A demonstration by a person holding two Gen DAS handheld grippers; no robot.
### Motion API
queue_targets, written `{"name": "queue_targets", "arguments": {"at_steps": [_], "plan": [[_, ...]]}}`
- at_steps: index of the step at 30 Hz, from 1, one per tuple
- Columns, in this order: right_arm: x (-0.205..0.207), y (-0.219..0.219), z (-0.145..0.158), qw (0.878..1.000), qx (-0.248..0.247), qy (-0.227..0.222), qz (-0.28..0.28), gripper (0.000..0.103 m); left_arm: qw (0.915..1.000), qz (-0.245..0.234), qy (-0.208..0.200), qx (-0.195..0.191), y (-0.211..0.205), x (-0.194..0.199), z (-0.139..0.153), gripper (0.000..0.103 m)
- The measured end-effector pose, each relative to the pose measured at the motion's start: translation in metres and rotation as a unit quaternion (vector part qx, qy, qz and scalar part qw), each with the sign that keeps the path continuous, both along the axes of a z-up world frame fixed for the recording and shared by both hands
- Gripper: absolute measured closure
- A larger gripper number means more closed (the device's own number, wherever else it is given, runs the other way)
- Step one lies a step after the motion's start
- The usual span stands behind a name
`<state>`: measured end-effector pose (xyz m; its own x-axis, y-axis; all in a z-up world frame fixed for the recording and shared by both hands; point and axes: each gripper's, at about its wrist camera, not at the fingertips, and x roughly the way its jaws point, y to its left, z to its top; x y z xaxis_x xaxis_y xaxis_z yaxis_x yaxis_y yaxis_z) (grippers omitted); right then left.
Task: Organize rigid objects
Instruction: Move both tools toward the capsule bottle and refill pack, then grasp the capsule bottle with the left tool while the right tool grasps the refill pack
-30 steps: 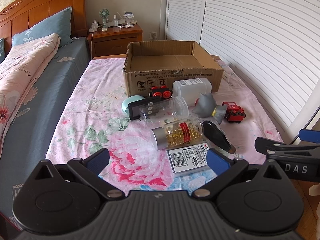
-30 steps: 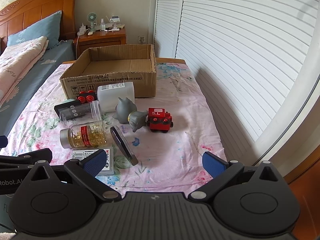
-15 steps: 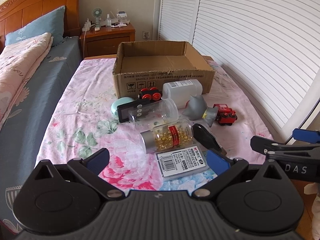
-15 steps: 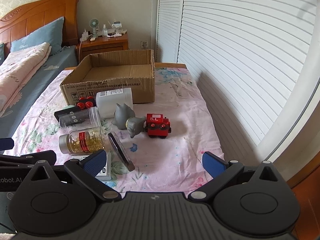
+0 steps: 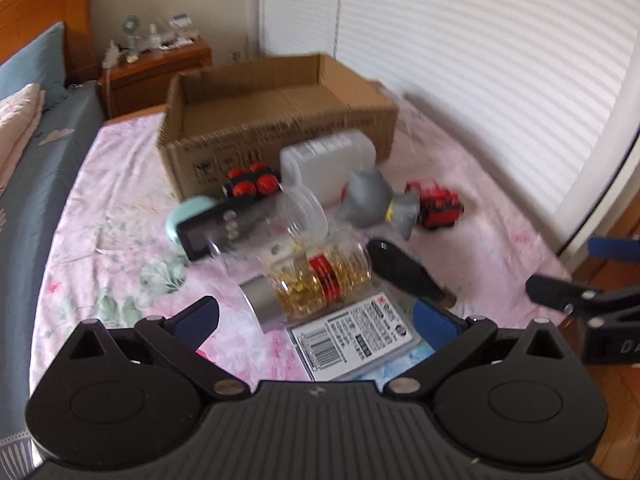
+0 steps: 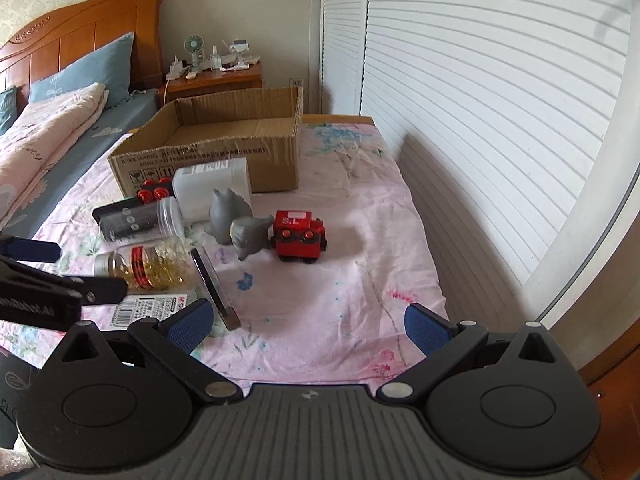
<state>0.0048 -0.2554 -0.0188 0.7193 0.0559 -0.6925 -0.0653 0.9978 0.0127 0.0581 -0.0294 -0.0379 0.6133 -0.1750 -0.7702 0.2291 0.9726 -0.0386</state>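
An open cardboard box (image 5: 276, 120) (image 6: 224, 148) stands on a pink floral sheet. In front of it lie a capsule bottle (image 5: 316, 280) (image 6: 148, 268), a clear jar (image 5: 276, 220), a white container (image 6: 212, 188), a grey toy (image 6: 236, 224), a red toy train (image 6: 298, 236), a flat labelled pack (image 5: 356, 336) and a dark flat object (image 5: 408, 272). My left gripper (image 5: 316, 316) is open just short of the capsule bottle. My right gripper (image 6: 308, 320) is open, empty, near the sheet's front edge.
A bed with blue pillow and pink quilt (image 6: 44, 140) lies to the left. A wooden nightstand (image 6: 216, 78) with small items stands behind the box. White louvred doors (image 6: 480, 100) run along the right. The left view is motion-blurred.
Both grippers have moved forward toward the pile of objects. The left view has swung and blurred. Nothing has been picked up.
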Motion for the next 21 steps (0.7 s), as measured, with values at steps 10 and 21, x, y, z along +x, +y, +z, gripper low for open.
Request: {"name": "queue_targets", "arguments": {"at_steps": [10, 21], "plan": [[0.016, -0.007, -0.020, 1.000, -0.001, 0.024, -0.001, 0.000, 0.9986, 0.022, 0.045, -0.014, -0.010, 0.020, -0.038, 0.001], [0.021, 0.001, -0.031, 0.999, -0.016, 0.033, 0.025, 0.000, 0.9969, 0.055, 0.044, -0.036, 0.000, 0.038, -0.047, 0.001]]}}
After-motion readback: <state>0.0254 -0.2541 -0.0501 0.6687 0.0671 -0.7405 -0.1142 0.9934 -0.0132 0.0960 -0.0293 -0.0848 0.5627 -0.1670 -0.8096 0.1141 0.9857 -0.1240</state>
